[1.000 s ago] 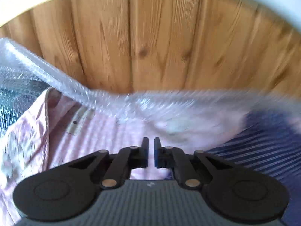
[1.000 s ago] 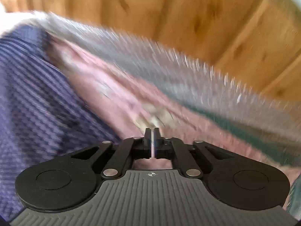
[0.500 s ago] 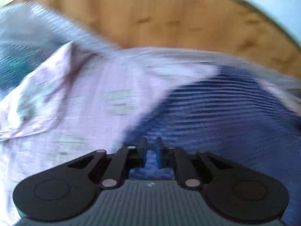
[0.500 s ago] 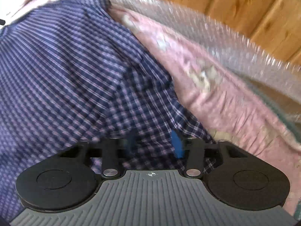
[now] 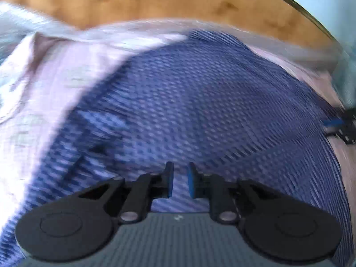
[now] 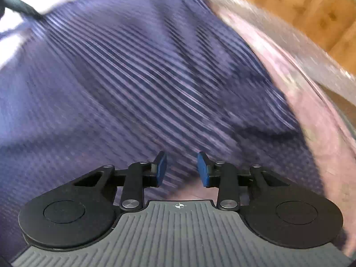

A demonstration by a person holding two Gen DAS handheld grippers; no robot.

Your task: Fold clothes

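A blue checked shirt lies spread over a pink striped garment and fills most of both views. My left gripper hovers low over the blue shirt, its jaws a little apart with only cloth showing behind the gap. My right gripper stands open over the same shirt, with nothing between its blue pads. The pink garment shows along the shirt's right edge. The right gripper's tip appears at the far right of the left wrist view. Both views are motion-blurred.
Clear bubble wrap lies under the clothes and along their far side. A wooden panelled wall rises right behind. A dark object that I cannot identify crosses the top-left corner of the right wrist view.
The right gripper, shut on a thin pink edge a second ago, has opened. The left jaws have parted slightly. Both views have swung from the wall and bubble wrap onto the blue shirt.
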